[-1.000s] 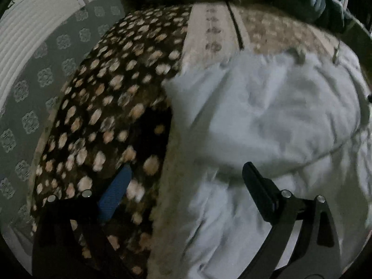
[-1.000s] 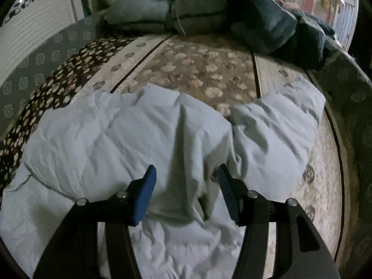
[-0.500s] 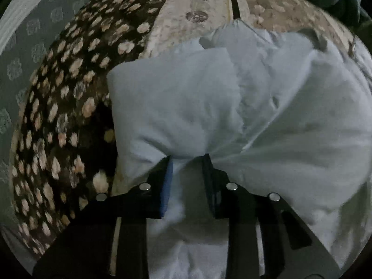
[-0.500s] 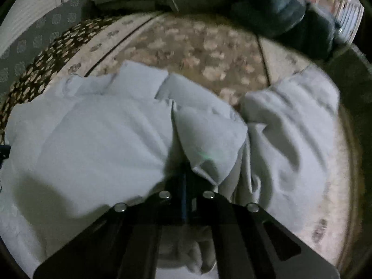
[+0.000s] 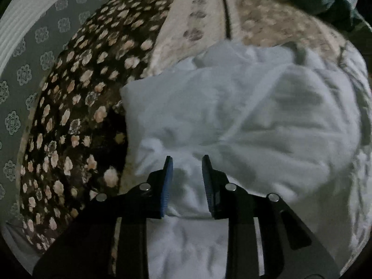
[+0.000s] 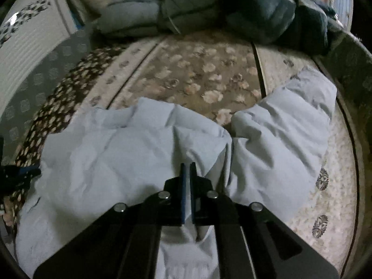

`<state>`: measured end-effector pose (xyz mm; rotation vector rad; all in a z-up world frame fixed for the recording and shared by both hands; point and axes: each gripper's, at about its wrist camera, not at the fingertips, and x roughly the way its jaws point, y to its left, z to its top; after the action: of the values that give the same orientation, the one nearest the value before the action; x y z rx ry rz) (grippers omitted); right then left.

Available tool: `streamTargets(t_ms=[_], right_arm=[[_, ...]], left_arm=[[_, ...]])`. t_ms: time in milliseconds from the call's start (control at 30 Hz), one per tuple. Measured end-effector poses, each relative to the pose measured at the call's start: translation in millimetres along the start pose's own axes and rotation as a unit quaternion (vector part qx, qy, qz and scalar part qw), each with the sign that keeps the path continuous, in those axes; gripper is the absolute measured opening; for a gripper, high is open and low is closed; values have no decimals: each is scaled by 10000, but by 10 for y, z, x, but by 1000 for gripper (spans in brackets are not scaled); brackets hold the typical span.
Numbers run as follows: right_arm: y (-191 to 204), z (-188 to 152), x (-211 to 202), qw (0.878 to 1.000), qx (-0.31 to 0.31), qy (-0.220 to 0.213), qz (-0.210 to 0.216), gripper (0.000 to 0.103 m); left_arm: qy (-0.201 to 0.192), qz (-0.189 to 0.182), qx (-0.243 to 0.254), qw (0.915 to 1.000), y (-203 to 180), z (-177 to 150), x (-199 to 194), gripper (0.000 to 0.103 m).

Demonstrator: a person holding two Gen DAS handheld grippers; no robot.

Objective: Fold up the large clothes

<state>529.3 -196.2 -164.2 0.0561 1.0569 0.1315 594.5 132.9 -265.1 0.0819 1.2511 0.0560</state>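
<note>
The step in hand appears to be the grasp before a fold: both tongs have taken hold of the pale blue padded jacket, which lies spread on a bed with a flowered blanket.

The left tongs stand only partly apart, and a thick bunch of the padded cloth fills the gap between the blue pads, so they are pinching the jacket near its left edge. Their jaws closed within the last second and then held steady. The right tongs are pressed almost together, with a thin layer of the jacket's cloth caught between the pads, near the middle of the garment.

A sleeve lies out to the right, apart from the body of the jacket.

The next move probably calls for lifting both held parts together and carrying them across the jacket, keeping the cloth even so the padding does not bunch. The sleeve on the right will likely need to be brought in as well.

At the far end of the bed there is a heap of dark bedding, well apart from the jacket. To the left a grey patterned sheet hangs at the bed's side. Nothing lies on the jacket, so the way looks free, though the light is dim.
</note>
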Motion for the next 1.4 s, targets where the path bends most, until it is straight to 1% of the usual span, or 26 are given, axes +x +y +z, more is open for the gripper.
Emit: streamTargets(t_ms=[100, 167, 233, 300, 333, 367, 400, 433, 500, 567, 667, 700, 733, 767, 800, 833, 867, 900, 933, 967, 1000, 1067, 1200, 1267, 1333, 1400], right_arm=[[118, -200, 28, 9995, -262, 154, -32, 3], [154, -319, 127, 9985, -435, 282, -172, 3], [123, -424, 280, 9959, -612, 429, -515, 1], [11, -462, 415, 9925, -669, 492, -899, 0], [-70, -462, 467, 9923, -593, 526, -955, 0], [-235, -467, 566, 9939, -315, 611, -865, 0], [-337, -477, 639, 9929, -150, 706, -947, 0], [-426, -510, 730, 9932, 8, 806, -836, 0], [-505, -554, 743, 9950, 228, 717, -660, 0], [-470, -573, 681, 9952, 94, 654, -727, 0], [-452, -565, 496, 9963, 56, 531, -672, 1], [-461, -531, 390, 9972, 77, 412, -617, 2], [-460, -496, 325, 9976, 96, 329, -604, 2], [-494, -428, 179, 9979, 132, 166, -605, 3], [-513, -364, 95, 9980, 147, 82, -614, 3], [-538, -294, 35, 9978, 158, 19, -641, 3], [-598, -204, -59, 9972, 165, -56, -732, 3], [-643, -156, -107, 9967, 164, -88, -792, 5], [-696, -108, -126, 9962, 168, -106, -852, 12], [-787, -47, -140, 9952, 202, -106, -948, 35], [-874, -2, -140, 9942, 247, -115, -1042, 54], [-1035, 70, -118, 9913, 274, -183, -1277, 55], [-1408, 225, 48, 9874, 516, -127, -1488, 55], [-1632, 291, 156, 9814, 658, -158, -1798, 57], [-1938, 374, 347, 9759, 924, -53, -1978, 59], [-2170, 421, 539, 9726, 1067, 122, -2064, 59]], left_arm=[[-22, -148, 92, 9998, -144, -75, -21, 27], [168, 9, 150, 9997, -199, -116, 117, 27], [325, 117, 188, 9992, -270, -147, 276, 27], [368, 130, 170, 9991, -269, -175, 331, 27], [394, 88, 128, 9991, -261, -183, 356, 27], [399, 85, 120, 9991, -271, -172, 373, 27], [397, 135, 135, 9990, -281, -175, 387, 27], [398, 152, 145, 9990, -290, -171, 401, 27], [387, 187, 140, 9990, -291, -179, 411, 27], [332, 225, 144, 9991, -312, -165, 371, 27], [188, 91, 49, 9998, -359, -176, 187, 29], [160, 30, -3, 9999, -376, -181, 91, 36], [157, -5, -49, 9999, -393, -177, 13, 46], [147, 0, -85, 9999, -402, -183, -63, 50], [106, 17, -120, 9999, -434, -175, -134, 60], [1, 61, -97, 9999, -488, -157, -220, 71], [-125, 115, -47, 9998, -511, -130, -307, 76], [-323, 211, 9, 9993, -557, -105, -400, 82], [-423, 278, 58, 9987, -573, -84, -437, 86], [-518, 354, 118, 9980, -571, -57, -491, 87], [-599, 421, 153, 9972, -570, -45, -530, 90], [-716, 486, 59, 9962, -514, -75, -577, 94], [-654, 365, -249, 9969, -303, -184, -599, 94], [-777, 338, -336, 9958, -261, -227, -618, 94], [-751, 338, -336, 9960, -239, -278, -586, 94], [-757, 484, -312, 9955, -291, -291, -493, 94]])
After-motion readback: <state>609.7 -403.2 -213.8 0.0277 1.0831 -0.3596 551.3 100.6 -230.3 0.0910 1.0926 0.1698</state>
